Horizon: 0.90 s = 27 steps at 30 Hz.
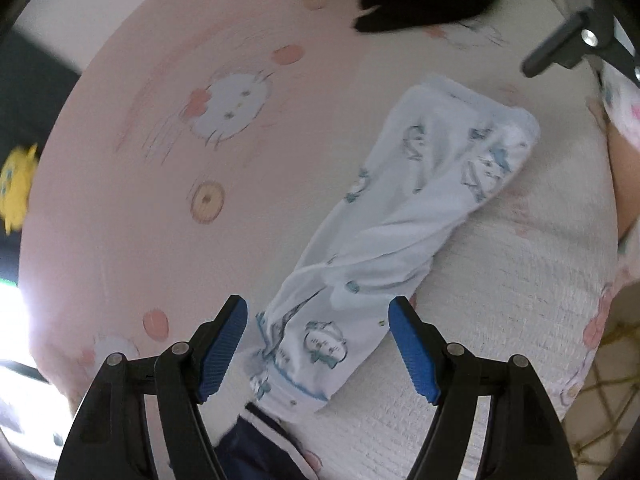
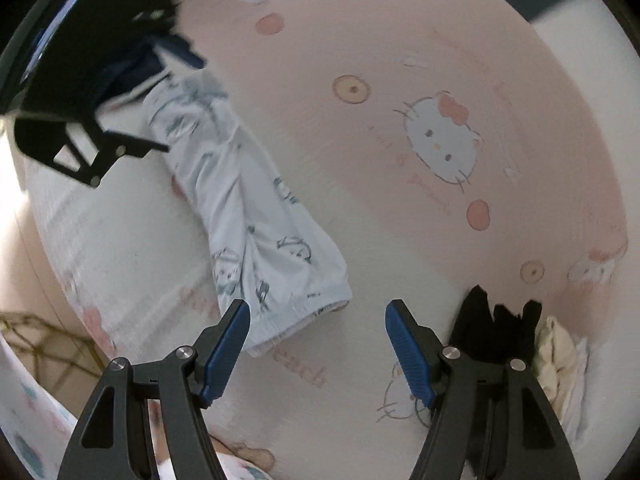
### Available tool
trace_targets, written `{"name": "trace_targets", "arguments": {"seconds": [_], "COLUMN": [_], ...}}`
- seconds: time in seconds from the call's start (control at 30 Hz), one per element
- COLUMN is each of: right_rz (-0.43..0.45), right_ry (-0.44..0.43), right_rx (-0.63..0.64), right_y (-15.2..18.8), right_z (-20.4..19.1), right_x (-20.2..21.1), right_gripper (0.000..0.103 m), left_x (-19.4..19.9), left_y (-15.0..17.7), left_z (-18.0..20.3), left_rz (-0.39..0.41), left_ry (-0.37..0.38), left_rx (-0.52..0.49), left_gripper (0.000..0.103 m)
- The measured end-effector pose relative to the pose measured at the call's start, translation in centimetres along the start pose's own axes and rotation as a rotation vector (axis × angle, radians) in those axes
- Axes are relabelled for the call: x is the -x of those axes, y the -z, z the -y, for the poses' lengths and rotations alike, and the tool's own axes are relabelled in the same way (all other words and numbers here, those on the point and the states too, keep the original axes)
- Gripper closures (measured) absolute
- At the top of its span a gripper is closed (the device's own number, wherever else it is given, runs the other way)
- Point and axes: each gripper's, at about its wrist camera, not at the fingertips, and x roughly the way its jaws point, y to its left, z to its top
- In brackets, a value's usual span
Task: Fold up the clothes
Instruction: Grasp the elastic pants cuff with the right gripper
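The pale blue printed garment [image 1: 404, 216] lies in a long folded strip on the pink bedsheet [image 1: 168, 208]. It looks light, soft and floppy — best pinched at each end. Left gripper [image 1: 318, 354] and right gripper [image 2: 318, 350] both hover spread, empty.

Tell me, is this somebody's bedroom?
Probably a bedroom, yes. The clothes lie on what looks like a bed with a pink cartoon-cat sheet. A light blue printed garment lies on it, with dark clothes heaped nearby.
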Motion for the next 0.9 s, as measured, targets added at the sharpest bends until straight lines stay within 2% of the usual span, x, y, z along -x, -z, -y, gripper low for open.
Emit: {"name": "trace_targets", "arguments": {"seconds": [0.1, 0.27, 0.43, 0.6, 0.77, 0.9], "right_rz": [-0.003, 0.0, -0.003, 0.002, -0.02, -0.005], "right_ry": [-0.004, 0.051, 0.098, 0.118, 0.153, 0.157], "right_rx": [0.112, 0.374, 0.553, 0.632, 0.664, 0.676], "right_y": [0.6, 2.1, 3.1, 3.6, 4.0, 4.2], "right_z": [-1.5, -4.6, -6.6, -7.7, -8.3, -8.3], "right_x": [-0.5, -2.0, -3.8, -5.6, -7.9, -8.6], "right_gripper": [0.033, 0.033, 0.033, 0.033, 0.033, 0.034], "left_x": [-0.4, -1.5, -3.0, -3.6, -4.8, -5.4], "left_y": [-0.4, -1.4, -2.3, -2.7, -2.6, -2.6], "left_z": [1.1, 2.4, 2.7, 2.3, 2.2, 2.4], "left_rz": [0.021, 0.04, 0.05, 0.102, 0.08, 0.079], "left_ry": [-0.002, -0.028, 0.039, 0.099, 0.133, 0.152], "left_rx": [-0.078, -0.187, -0.228, -0.25, -0.264, -0.287], "left_gripper": [0.031, 0.031, 0.031, 0.031, 0.031, 0.031]}}
